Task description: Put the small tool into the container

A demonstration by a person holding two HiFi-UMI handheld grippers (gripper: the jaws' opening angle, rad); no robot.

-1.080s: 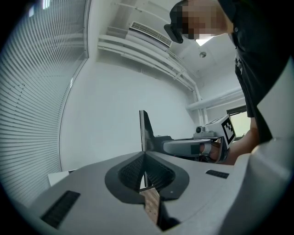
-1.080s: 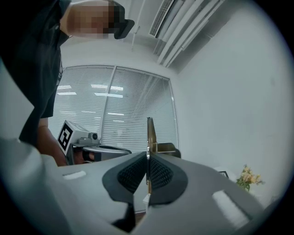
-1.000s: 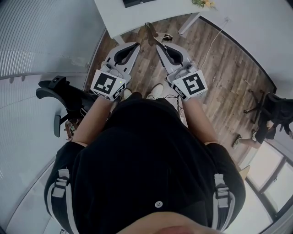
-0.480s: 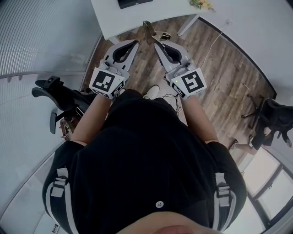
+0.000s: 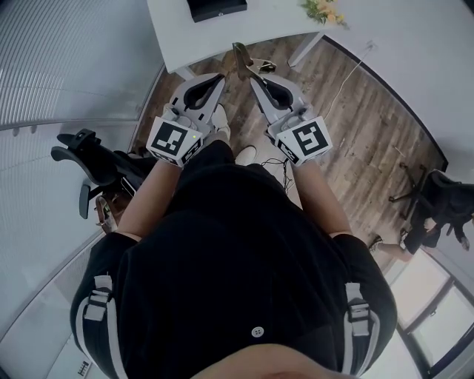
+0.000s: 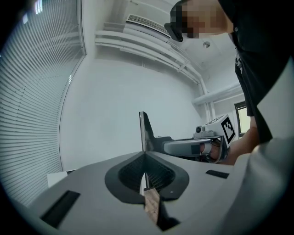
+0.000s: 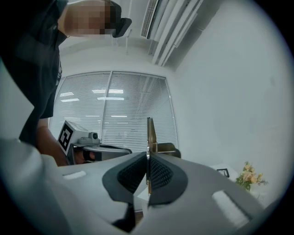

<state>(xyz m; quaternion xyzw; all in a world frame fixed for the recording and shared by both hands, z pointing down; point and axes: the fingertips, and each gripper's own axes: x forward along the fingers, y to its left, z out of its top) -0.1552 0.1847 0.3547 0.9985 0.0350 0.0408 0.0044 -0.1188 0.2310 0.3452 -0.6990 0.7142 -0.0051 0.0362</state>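
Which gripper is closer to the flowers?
Right. The flowers lie ahead and to the right of the right gripper; the left gripper is farther left, on its other side.

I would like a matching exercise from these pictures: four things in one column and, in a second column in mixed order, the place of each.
1 small tool
2 flowers
3 black box
4 office chair

A on the wooden floor, at the person's left
B on the white table, near its right corner
C between the shut jaws of the right gripper
D on the white table, left of the flowers

Pairs: 1-C, 2-B, 3-D, 4-A
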